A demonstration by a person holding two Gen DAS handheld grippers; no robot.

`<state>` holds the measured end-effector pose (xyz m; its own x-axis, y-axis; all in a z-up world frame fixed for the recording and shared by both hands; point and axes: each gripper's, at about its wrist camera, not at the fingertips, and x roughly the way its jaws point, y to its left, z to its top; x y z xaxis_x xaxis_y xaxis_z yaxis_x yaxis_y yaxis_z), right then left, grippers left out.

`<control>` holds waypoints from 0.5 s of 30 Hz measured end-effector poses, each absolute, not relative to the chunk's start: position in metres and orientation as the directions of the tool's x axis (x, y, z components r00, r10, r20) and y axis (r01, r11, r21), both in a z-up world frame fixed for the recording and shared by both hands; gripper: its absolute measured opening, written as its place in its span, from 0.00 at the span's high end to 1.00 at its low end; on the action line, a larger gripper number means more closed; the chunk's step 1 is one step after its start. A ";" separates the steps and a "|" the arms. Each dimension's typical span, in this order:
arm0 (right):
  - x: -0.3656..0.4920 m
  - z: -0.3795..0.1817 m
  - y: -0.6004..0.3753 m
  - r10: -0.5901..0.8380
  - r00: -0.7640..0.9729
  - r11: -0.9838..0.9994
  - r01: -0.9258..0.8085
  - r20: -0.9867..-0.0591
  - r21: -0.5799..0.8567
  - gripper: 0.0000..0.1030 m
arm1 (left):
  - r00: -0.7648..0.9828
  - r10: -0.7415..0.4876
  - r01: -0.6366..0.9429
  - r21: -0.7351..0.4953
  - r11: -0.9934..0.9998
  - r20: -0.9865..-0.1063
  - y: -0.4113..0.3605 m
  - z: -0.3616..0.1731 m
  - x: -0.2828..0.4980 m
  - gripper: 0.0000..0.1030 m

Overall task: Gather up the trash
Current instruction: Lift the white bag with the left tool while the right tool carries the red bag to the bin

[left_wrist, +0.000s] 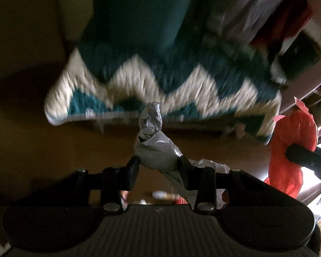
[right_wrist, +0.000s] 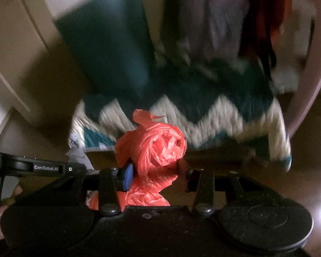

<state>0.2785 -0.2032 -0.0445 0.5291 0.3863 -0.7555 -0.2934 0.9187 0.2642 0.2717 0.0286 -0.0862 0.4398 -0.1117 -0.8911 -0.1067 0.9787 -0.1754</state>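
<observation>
I have both grippers tipped steeply toward the floor, each with a wad of plastic pinched in its fingers.

My left gripper (left_wrist: 158, 167) is clamped on a grey bag (left_wrist: 153, 147), its two black fingers (left_wrist: 132, 171) pressing the bundle from either side. The bag is twisted into a long shape that runs straight away from the camera, along the line of the fingers, with its crumpled tip pointing ahead toward the rug. A loose tail of it trails back under the right-hand finger.

My right gripper (right_wrist: 155, 172) is squeezed onto a red bag (right_wrist: 156, 147), with a blue pad (right_wrist: 128, 176) on the left finger pushed into the plastic. This bag is rolled into a rounder ball, its open folds facing the camera and a small twisted corner sticking out ahead; more of it hangs back between the fingers toward the gripper body.

In the left wrist view that same red bag (left_wrist: 293, 150) sits at the right edge, so the two hands are side by side, near but apart.

Beyond both bags is brown floor (left_wrist: 32, 139), then a teal and white zigzag rug (left_wrist: 160, 81), blurred. Farther off, hanging clothes (right_wrist: 214, 21) are too smeared to make out.
</observation>
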 end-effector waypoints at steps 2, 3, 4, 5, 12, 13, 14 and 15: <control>0.277 -0.016 -0.202 0.387 0.582 0.918 -0.320 -0.715 0.236 0.60 | 0.495 -0.109 -0.093 -0.177 0.980 -0.862 0.031 -0.057 0.272 0.62; 0.277 -0.003 -0.200 0.385 0.603 0.917 -0.333 -0.698 0.219 0.60 | 0.517 -0.103 -0.088 -0.173 0.981 -0.850 0.033 -0.044 0.272 0.62; 0.279 0.010 -0.197 0.391 0.619 0.914 -0.347 -0.681 0.209 0.60 | 0.543 -0.096 -0.081 -0.166 0.983 -0.834 0.034 -0.029 0.273 0.62; 0.280 0.021 -0.195 0.394 0.633 0.912 -0.358 -0.667 0.198 0.60 | 0.563 -0.092 -0.075 -0.161 0.984 -0.821 0.036 -0.017 0.274 0.62; 0.303 0.098 -0.166 0.414 0.724 0.894 -0.438 -0.552 0.097 0.60 | 0.678 -0.058 -0.040 -0.116 0.992 -0.733 0.042 0.061 0.291 0.62; 0.309 0.108 -0.160 0.413 0.736 0.892 -0.445 -0.536 0.077 0.60 | 0.694 -0.045 -0.045 -0.105 0.993 -0.718 0.044 0.073 0.295 0.62; 0.313 0.116 -0.155 0.413 0.748 0.892 -0.448 -0.519 0.063 0.60 | 0.709 -0.029 -0.048 -0.090 0.995 -0.705 0.046 0.083 0.299 0.61; 0.319 0.125 -0.152 0.413 0.760 0.892 -0.449 -0.502 0.054 0.60 | 0.729 -0.010 -0.053 -0.071 0.996 -0.685 0.048 0.094 0.304 0.61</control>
